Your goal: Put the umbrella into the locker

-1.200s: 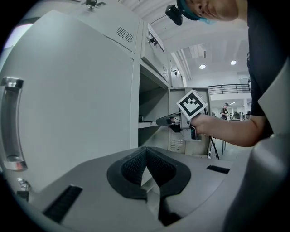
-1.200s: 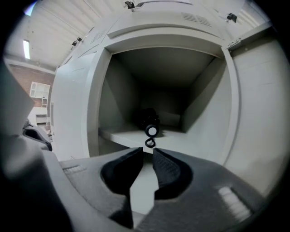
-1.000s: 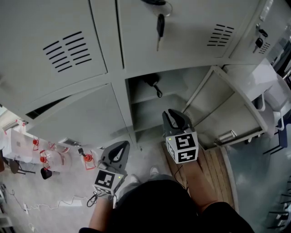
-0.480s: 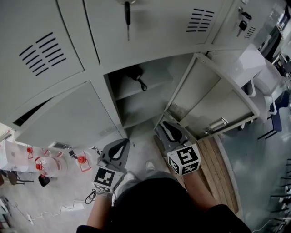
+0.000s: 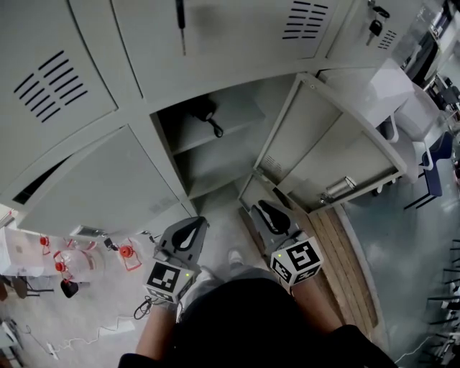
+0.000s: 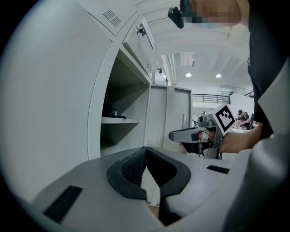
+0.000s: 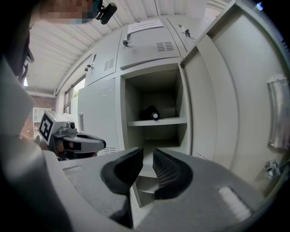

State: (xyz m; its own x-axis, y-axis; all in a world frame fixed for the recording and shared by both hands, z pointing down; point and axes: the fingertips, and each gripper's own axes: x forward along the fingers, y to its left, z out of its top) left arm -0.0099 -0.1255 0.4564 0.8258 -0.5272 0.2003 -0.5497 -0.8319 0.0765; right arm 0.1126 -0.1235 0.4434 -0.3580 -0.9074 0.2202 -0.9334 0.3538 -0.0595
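Note:
The black folded umbrella [image 5: 205, 115] lies on the shelf [image 5: 219, 138] inside the open locker, its strap hanging over the shelf edge. It also shows in the left gripper view as the umbrella [image 6: 111, 111] and in the right gripper view as the umbrella [image 7: 150, 113]. My left gripper [image 5: 192, 228] is shut and holds nothing, low over the floor to the left of the locker opening. My right gripper [image 5: 262, 208] is shut and empty too, just in front of the locker's bottom edge. Both point toward the locker, well apart from the umbrella.
The locker door [image 5: 338, 144] stands swung open to the right, with a metal handle [image 5: 338, 190]. Wooden boards [image 5: 345, 251] lie on the floor at the right. Red-capped bottles [image 5: 86, 251] and cables sit at the left. A key [image 5: 180, 21] hangs in the locker above.
Both grippers have drawn back from the locker, the right one more. The umbrella has stayed on the shelf. Both stay shut.

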